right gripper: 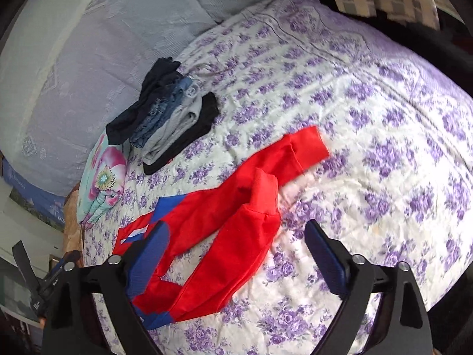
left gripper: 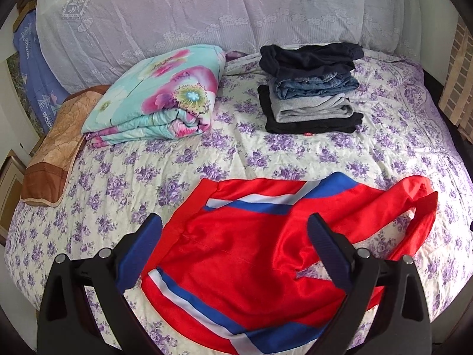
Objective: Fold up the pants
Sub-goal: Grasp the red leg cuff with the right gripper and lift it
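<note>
Red pants (left gripper: 245, 254) with blue and white stripes lie crumpled on the flowered bedspread (left gripper: 236, 153). In the left wrist view my left gripper (left gripper: 235, 230) is open and empty, hovering over the waist end with a finger on each side. In the right wrist view the pants' red legs (right gripper: 236, 207) stretch away toward the upper right, one leg bent over the other. My right gripper (right gripper: 236, 236) is open and empty above the leg end.
A stack of folded dark, denim and grey pants (left gripper: 310, 88) sits at the back of the bed; it also shows in the right wrist view (right gripper: 168, 112). A folded flowered quilt (left gripper: 159, 97) and a brown pillow (left gripper: 56, 159) lie at the left. Pale cushions (left gripper: 207, 9) line the back.
</note>
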The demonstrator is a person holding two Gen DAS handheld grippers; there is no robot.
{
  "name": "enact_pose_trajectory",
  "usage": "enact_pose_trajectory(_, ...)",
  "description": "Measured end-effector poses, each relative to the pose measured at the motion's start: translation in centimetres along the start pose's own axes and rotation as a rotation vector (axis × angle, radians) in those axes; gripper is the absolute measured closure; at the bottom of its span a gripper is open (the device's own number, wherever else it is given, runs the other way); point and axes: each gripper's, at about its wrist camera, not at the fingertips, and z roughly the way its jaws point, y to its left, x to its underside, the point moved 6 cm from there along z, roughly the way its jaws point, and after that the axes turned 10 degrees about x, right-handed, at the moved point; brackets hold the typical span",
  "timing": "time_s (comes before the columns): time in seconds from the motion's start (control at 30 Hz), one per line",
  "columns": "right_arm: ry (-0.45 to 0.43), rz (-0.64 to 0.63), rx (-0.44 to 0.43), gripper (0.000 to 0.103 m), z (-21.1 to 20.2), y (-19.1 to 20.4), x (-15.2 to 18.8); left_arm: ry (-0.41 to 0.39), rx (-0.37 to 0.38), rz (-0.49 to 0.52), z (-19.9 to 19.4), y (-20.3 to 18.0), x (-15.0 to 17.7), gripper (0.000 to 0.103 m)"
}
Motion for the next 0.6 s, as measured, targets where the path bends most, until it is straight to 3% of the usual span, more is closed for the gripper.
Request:
enact_pose_trajectory(0.07,0.092,0.021,-0.005,0.063,2.7,-0.3,0.5,0.027,-0.005,-0.022,0.7,0.8,0.8,0.007)
enact_pose_trajectory(0.13,0.207,0.061,-0.036,0.075,5.8,-0.1,0.9,0.045,-0.009,-0.034,1.2,1.5,1.4,0.007)
enact_pose_trajectory(0.23,0.245,0.054,0.025,0.073,8.7,0.1,0.4,0.045,-0.02,-0.036,1.1,2.3,1.9,0.007)
enact_pose_trajectory(0.3,0.243,0.058,0.027,0.059,9.6,0.7,-0.5,0.045,-0.032,-0.046,0.9,3.0,2.2,0.007)
enact_pose_trajectory(0.37,0.224,0.018,0.047,0.039,9.6,1.6,-1.4,0.057,-0.044,-0.065,1.0,3.9,2.5,0.007)
enact_pose_trajectory(0.43,0.183,-0.045,0.122,0.032,9.4,2.0,-2.1,0.07,-0.055,-0.088,1.2,4.8,3.0,0.007)
enact_pose_trajectory(0.5,0.183,-0.101,0.214,0.032,10.2,1.9,-2.5,0.085,-0.062,-0.11,1.5,5.7,3.3,0.007)
enact_pose_trajectory(0.53,0.198,-0.117,0.22,0.034,10.8,1.9,-2.4,0.089,-0.065,-0.12,1.6,6.0,3.4,0.007)
enact_pose_trajectory(0.6,0.233,-0.114,0.169,0.067,12.1,1.8,-1.9,0.095,-0.064,-0.134,1.8,6.6,3.5,0.007)
